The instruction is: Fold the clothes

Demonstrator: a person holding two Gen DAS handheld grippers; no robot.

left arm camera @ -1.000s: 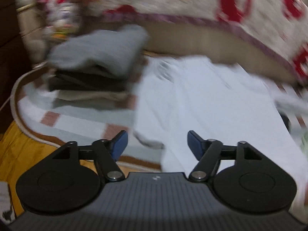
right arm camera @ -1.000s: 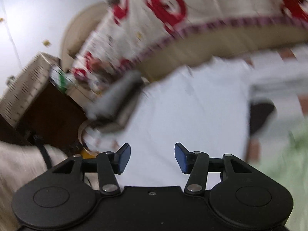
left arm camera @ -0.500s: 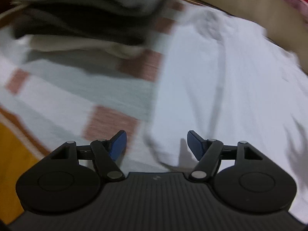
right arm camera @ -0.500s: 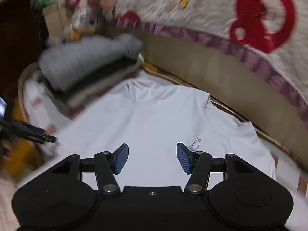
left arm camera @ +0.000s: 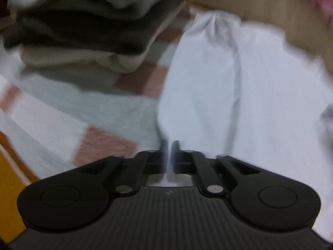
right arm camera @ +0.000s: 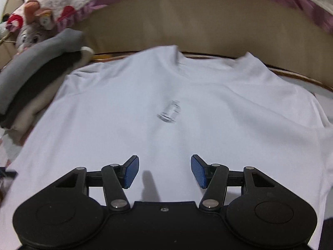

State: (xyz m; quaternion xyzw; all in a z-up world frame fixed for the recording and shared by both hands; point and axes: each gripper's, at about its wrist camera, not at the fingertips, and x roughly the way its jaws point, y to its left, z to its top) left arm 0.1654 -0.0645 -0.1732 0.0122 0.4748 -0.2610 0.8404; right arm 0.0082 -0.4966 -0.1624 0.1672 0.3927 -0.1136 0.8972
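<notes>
Left gripper (left arm camera: 169,145) pinches white T-shirt (right arm camera: 166,95) edge beside folded stack (left arm camera: 87,20); right gripper (right arm camera: 164,170) spread, hovering. Lift evenly, fold inward.

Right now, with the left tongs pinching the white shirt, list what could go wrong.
1. The left tongs hold only a thin edge of the white shirt; it may slip out when lifted.
2. The folded stack lies close beside the shirt; a sweeping fold could topple it.
3. The right tongs are open above the shirt, so it may fold unevenly.
</notes>
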